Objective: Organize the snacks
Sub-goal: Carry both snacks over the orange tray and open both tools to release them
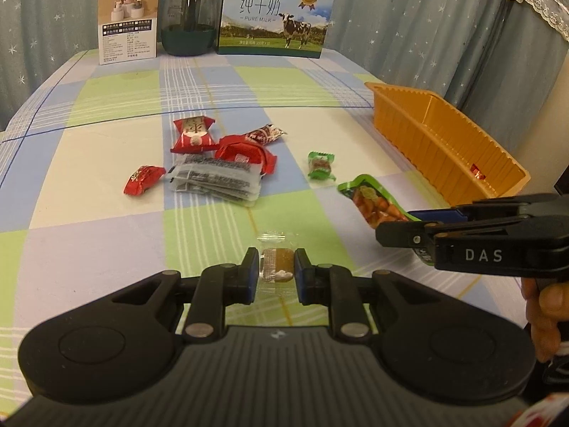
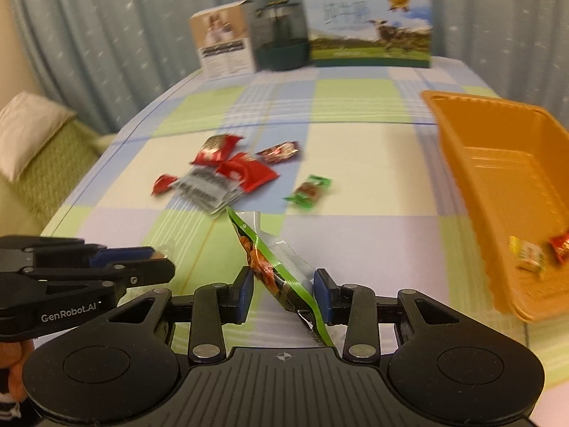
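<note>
Nearest the lens in the left wrist view, the left gripper (image 1: 276,269) is closed on a small clear-wrapped brown candy (image 1: 276,266), both pads pressing its sides, the wrapper's crimped end sticking out past the fingertips above the checked tablecloth (image 1: 106,195). To its right the right gripper (image 2: 283,291) has a green carrot-print snack packet (image 2: 274,267) between its jaws; they have narrowed onto it and the packet stands on edge, tilted, its long axis running from the fingers up and away toward the loose pile. It appears to be lifted off the cloth.

What the next move turns on is the orange tray (image 2: 498,163) — it lies to the right of both grippers, hard by the right one and well apart from the left, its long axis running away from the camera. Two wrapped sweets (image 2: 530,254) already lie in its near end. My judgement: the right hand is far better placed to drop first, swinging rightward over the tray's near wall; the left would have to cross behind or wait.

Waiting on the cloth are red packets (image 1: 193,135), a grey sachet stack (image 1: 213,181) and a small green candy (image 1: 322,165) — all ahead of both grippers, nearer the left.
</note>
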### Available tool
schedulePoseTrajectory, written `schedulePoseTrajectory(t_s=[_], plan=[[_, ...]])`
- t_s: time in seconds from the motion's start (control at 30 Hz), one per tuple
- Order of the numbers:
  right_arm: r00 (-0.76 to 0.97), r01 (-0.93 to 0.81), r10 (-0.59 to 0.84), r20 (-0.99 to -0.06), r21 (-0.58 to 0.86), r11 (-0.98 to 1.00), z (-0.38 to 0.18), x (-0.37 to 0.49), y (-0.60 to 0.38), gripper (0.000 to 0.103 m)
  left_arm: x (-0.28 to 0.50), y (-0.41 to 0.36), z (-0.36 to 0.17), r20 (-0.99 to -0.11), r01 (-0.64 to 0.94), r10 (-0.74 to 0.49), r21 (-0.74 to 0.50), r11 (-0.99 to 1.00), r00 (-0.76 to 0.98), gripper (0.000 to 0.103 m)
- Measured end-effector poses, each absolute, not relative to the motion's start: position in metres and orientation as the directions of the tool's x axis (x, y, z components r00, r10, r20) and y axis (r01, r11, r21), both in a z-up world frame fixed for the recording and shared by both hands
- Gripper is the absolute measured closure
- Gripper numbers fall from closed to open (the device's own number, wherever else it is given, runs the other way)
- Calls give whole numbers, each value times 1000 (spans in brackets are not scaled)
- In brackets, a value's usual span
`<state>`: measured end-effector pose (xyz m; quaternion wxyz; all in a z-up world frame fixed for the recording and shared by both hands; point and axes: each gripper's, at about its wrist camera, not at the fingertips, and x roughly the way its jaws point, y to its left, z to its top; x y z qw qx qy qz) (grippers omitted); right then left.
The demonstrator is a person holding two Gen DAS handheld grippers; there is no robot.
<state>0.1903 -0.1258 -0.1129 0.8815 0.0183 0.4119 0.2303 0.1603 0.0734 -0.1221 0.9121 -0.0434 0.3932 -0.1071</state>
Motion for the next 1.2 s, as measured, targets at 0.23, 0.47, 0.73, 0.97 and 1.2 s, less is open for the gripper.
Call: schedulePoseTrajectory(t_s=[0.23, 0.47, 0.73, 0.97, 1.2], plan=[[604, -362, 392, -694, 199, 911, -95, 176, -140, 66, 156, 54, -109, -692, 172, -241, -168, 971, 681, 84], [647, -326, 368, -668, 194, 925, -74, 164, -157, 66, 154, 34, -88, -671, 198, -262, -172, 965, 694, 84], [704, -278, 343, -623, 203, 939, -42, 162, -192, 66, 163, 3, -61, -638, 247, -306, -183, 952, 707, 84], [750, -197, 270, -603, 186, 963, -23, 180, -240, 66, 189, -46, -41, -604, 320, -362, -182, 930, 710, 84], [766, -115, 199, -611, 175, 978, -26, 209, -292, 66, 221, -103, -38, -592, 387, -420, -190, 902, 688, 84]])
